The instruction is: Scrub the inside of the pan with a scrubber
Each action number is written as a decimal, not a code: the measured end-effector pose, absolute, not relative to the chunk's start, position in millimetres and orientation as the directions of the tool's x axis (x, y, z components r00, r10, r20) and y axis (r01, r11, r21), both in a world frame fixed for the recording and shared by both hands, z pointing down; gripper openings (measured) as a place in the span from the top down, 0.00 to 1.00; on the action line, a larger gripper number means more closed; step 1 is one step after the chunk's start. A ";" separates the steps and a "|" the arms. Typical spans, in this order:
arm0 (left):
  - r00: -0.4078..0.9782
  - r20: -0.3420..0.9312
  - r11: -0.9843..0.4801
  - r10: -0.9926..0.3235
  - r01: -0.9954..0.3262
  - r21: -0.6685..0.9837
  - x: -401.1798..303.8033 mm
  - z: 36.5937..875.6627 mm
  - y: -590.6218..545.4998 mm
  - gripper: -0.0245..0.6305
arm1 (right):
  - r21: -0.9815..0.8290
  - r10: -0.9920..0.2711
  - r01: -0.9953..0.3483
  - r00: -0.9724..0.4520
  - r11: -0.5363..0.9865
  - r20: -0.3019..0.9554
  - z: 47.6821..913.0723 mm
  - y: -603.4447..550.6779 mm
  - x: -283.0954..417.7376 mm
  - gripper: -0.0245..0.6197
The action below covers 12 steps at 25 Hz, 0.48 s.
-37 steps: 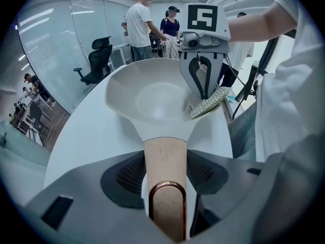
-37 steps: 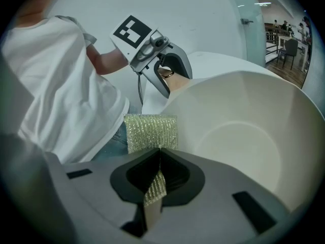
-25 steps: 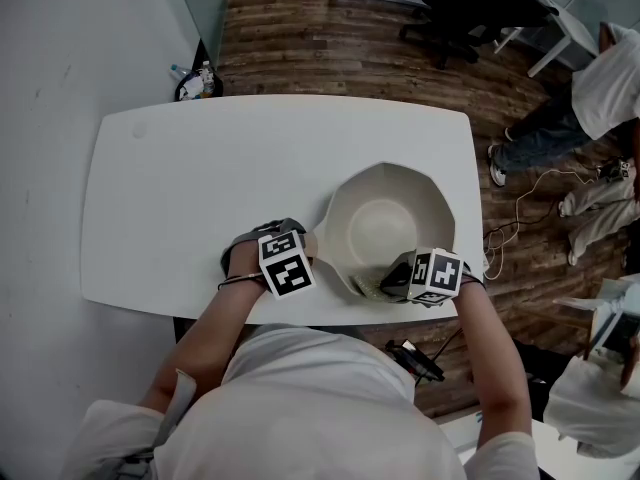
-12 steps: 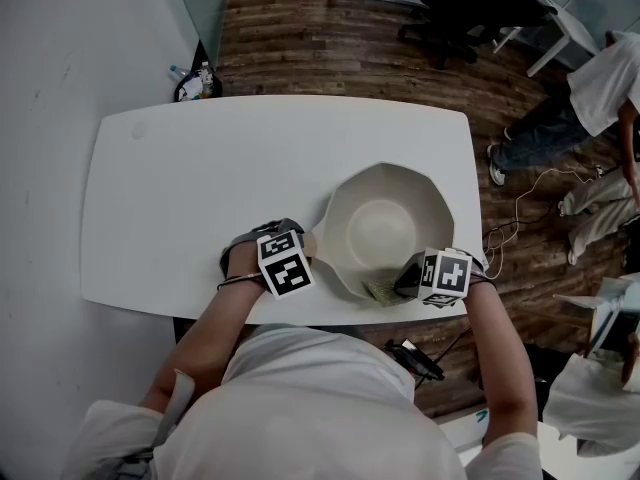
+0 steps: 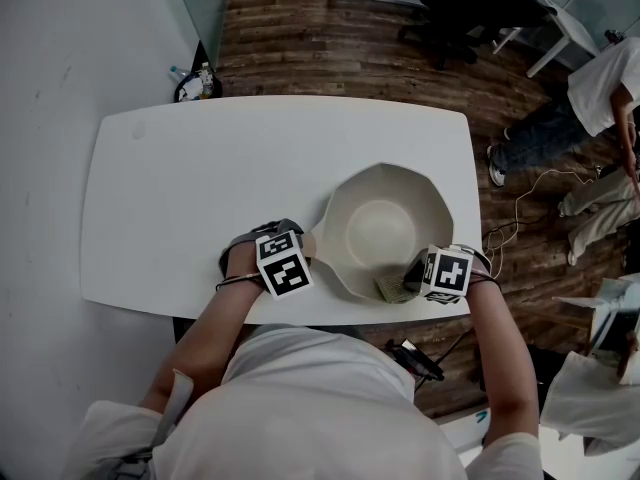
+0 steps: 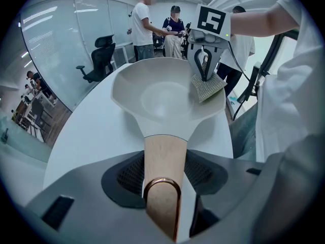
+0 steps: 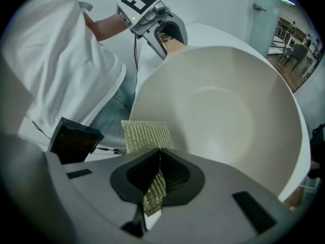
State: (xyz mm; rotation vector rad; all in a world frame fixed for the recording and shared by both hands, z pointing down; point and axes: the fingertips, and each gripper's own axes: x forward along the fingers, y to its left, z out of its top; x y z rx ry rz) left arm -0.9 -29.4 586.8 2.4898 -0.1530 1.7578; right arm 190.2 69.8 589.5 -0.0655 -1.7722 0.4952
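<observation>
A cream pan (image 5: 385,223) sits on the white table (image 5: 200,198), its wooden handle (image 5: 311,243) pointing left. My left gripper (image 5: 303,245) is shut on that handle (image 6: 163,161), a pad on each side. The right gripper (image 5: 407,280) is shut on a thin greenish mesh scrubber (image 5: 392,288), which lies against the pan's near inside wall by the rim. The left gripper view shows the scrubber (image 6: 207,87) hanging from the right gripper (image 6: 203,70) over the pan (image 6: 152,93). In the right gripper view the scrubber (image 7: 147,135) sticks out of my shut jaws beside the pan's wall (image 7: 223,105).
The pan stands close to the table's near edge (image 5: 330,318). A black office chair (image 5: 470,8) and standing people (image 5: 600,88) are on the wood floor beyond the table's right end. Bottles (image 5: 197,80) sit by the far left corner.
The right gripper has slid the scrubber to the right along the pan's near inside wall. The left gripper and the pan have stayed put.
</observation>
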 end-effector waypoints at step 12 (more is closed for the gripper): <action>0.337 0.941 -0.991 -0.024 -0.129 0.020 -5.1 589.1 -29.5 0.60 | -0.228 0.198 -0.277 -0.129 0.934 0.972 598.0 44.7 223.7 0.92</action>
